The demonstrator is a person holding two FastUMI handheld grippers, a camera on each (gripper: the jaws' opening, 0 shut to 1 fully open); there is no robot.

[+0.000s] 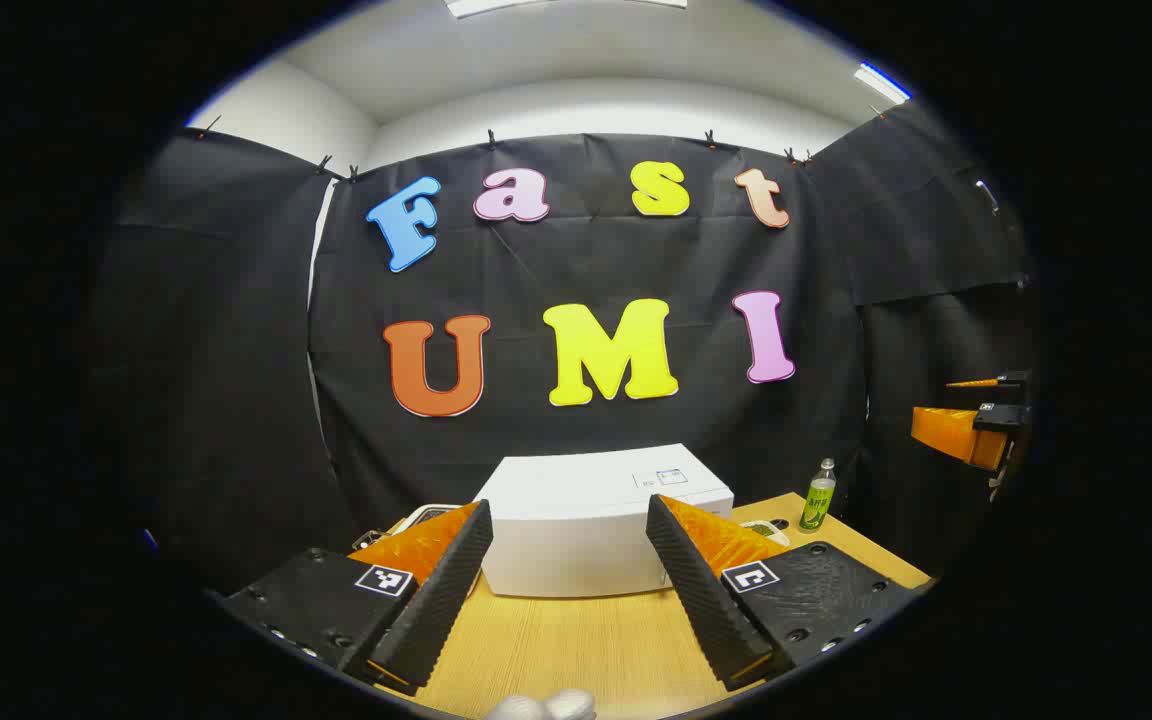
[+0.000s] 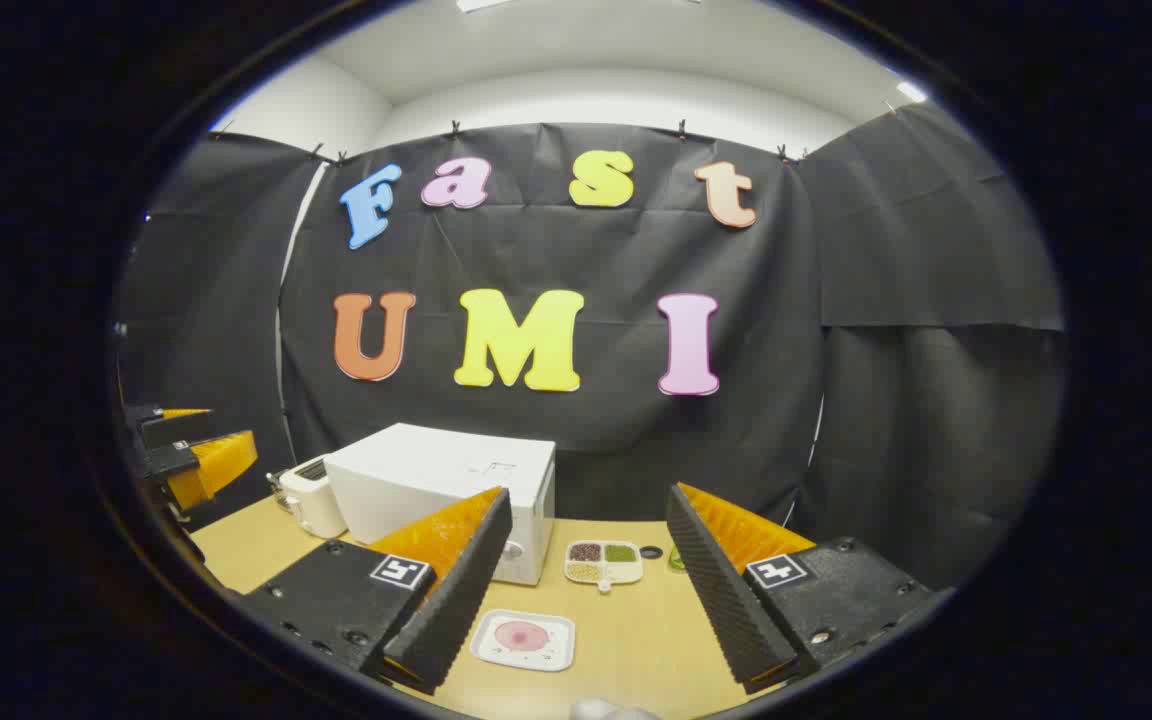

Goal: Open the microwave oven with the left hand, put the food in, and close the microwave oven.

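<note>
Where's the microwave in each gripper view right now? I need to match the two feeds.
Left gripper view: microwave at bottom centre, between the left gripper's open fingers.
Right gripper view: microwave lower left of centre, beside a toaster.
Shared landmark: the wooden table beneath it.

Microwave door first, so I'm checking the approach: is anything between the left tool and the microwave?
Nothing visible: bare table lies between the open left tool and the closed white microwave straight ahead.
</note>
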